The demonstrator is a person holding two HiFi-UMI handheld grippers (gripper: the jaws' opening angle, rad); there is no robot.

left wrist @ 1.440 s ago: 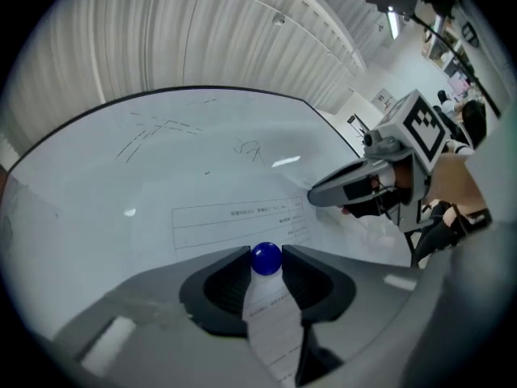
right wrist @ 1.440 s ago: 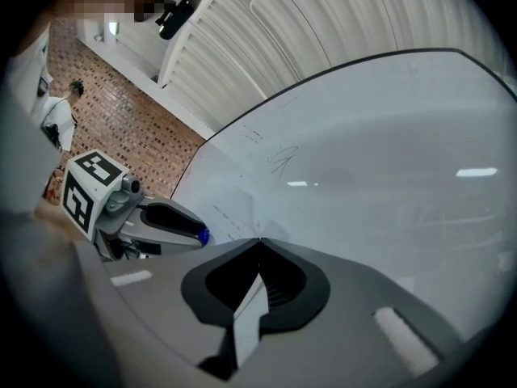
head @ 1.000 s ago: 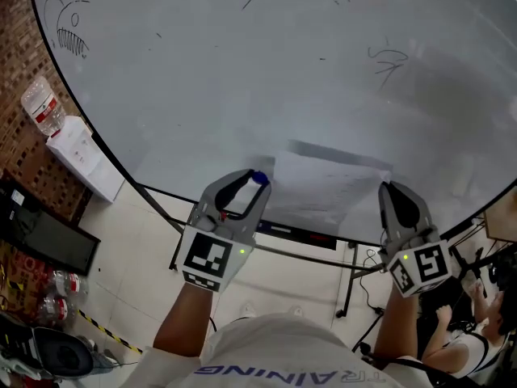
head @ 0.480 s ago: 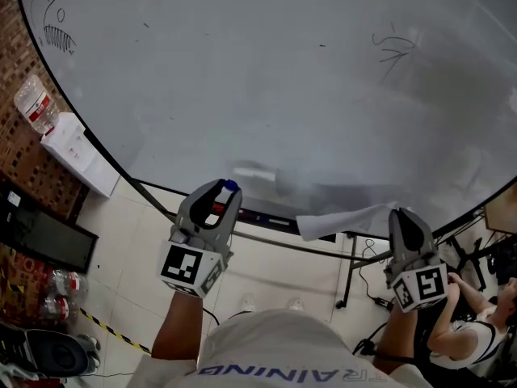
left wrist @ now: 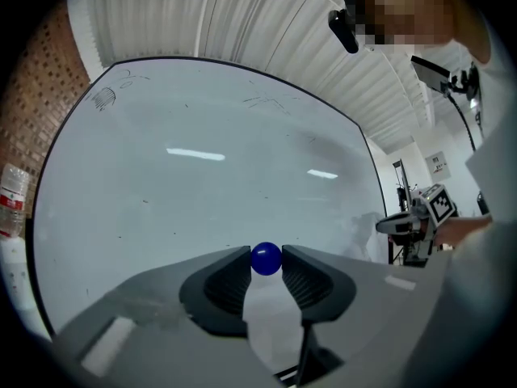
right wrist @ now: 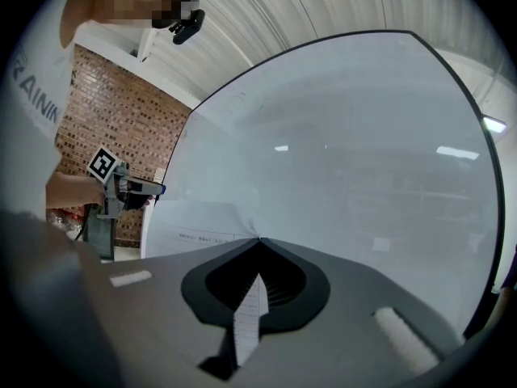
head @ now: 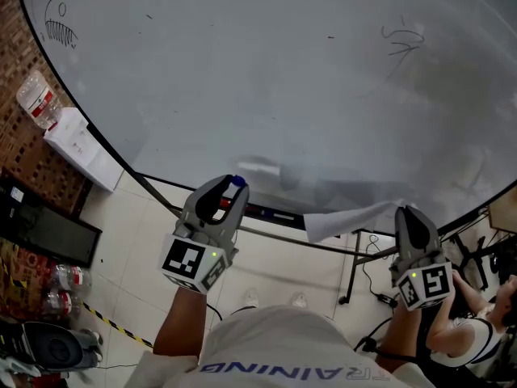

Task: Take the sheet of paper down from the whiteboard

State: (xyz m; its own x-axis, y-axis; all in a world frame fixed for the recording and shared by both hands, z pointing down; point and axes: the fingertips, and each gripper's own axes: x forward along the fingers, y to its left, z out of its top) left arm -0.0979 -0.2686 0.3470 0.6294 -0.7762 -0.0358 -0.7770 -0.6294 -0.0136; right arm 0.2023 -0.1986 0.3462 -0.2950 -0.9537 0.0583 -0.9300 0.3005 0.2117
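Right gripper (right wrist: 258, 241): jaws shut on one edge of the sheet of paper (head: 347, 219), which runs between them and fans out beyond the tips, hanging free of the whiteboard (head: 283, 79). Left gripper (head: 229, 194): jaws narrowed onto a blue ball (left wrist: 266, 259) at their tips, probably the magnet that pinned the sheet; the board lies beyond both

Print (right wrist: 202, 237) on paper (right wrist: 187, 223), seemingly illegible

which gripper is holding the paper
The right gripper: its jaws are shut on the sheet of paper. The left gripper holds a blue ball instead.
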